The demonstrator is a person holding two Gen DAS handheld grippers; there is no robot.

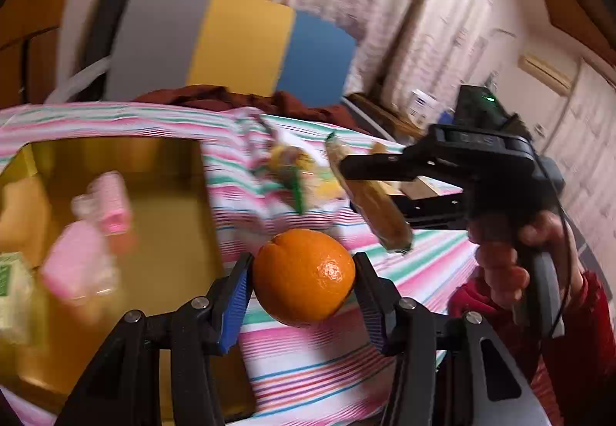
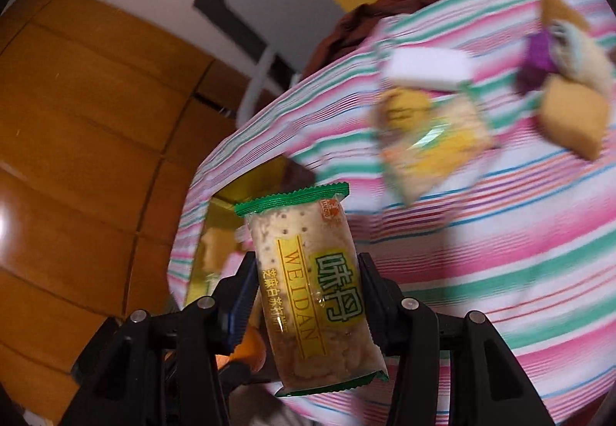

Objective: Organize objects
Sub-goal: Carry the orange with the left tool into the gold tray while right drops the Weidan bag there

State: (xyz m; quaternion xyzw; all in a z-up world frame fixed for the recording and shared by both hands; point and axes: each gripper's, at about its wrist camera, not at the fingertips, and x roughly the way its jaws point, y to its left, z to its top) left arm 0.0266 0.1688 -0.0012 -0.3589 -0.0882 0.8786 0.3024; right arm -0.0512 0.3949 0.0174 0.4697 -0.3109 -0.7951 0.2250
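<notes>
Right claw (image 2: pixel 306 279) clamps cracker pack (image 2: pixel 308 295) labelled "WEIDAN".

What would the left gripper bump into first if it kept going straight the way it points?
Probably the striped pink, green and white tablecloth. The left gripper is shut on the round orange fruit, aiming downward over cloth just right of the gold box. Depth is unclear, so that's a guess.

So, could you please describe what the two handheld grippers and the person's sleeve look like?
Both grippers, left gripper and right gripper, have black linkage arms with silver pivot bolts and ribbed blue pads. The right gripper's black body shows a green light, grey handle and thin black cable. The sleeve is red.
</notes>
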